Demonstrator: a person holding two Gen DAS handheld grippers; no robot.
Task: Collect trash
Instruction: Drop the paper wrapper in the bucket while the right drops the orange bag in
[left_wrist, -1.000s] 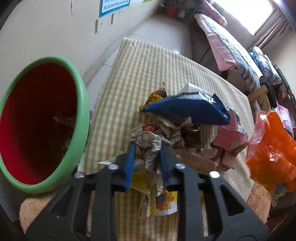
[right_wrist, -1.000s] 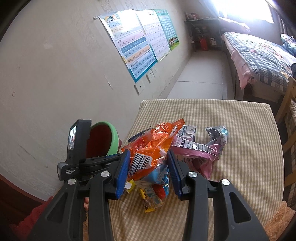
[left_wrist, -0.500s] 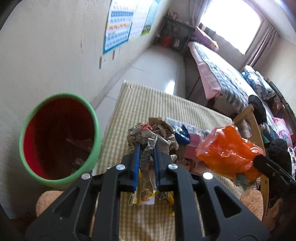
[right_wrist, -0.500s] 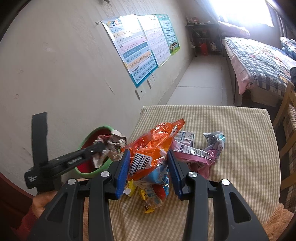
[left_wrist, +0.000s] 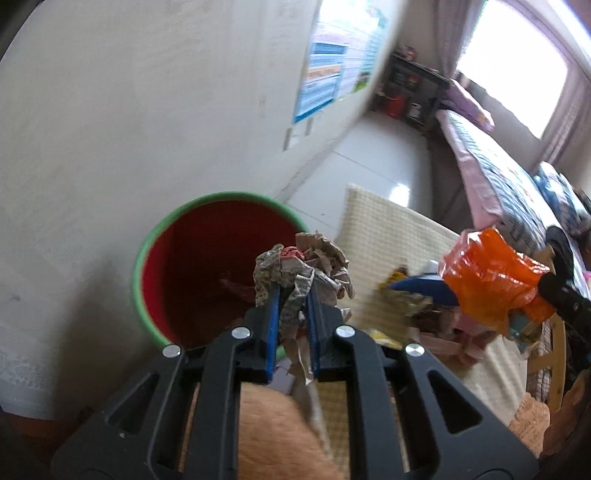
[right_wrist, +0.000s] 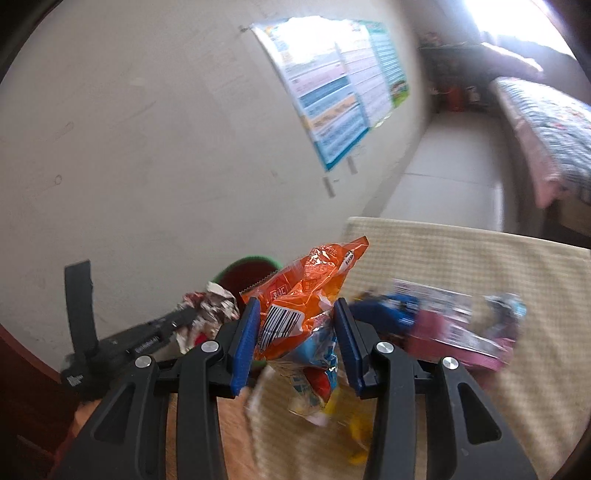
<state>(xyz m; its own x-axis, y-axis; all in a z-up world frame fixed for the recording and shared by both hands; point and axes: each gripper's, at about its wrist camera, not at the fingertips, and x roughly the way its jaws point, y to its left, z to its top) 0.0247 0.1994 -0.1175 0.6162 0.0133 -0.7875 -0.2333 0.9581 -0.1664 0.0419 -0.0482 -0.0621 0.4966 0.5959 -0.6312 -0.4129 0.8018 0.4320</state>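
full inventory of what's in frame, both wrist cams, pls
crumpled wrapper wad: 1, grey-brown with red, clamped in left tool, in front of the bin mouth
trash bin: 1, green rim, red inside, by the wall left of the table; some trash already inside
orange snack bag: 1, orange with barcode, between right tool's fingers
blue wrapper: 1, blue, on the table pile
pink wrapper: 1, pink, on table, blurred
tablecloth: 1, beige check, covers table
wall posters: several, blue and white, on wall
bed: 1, patterned cover, far right
left tool: black, blue pads, shut
right tool: black, blue pads, shut on the bag
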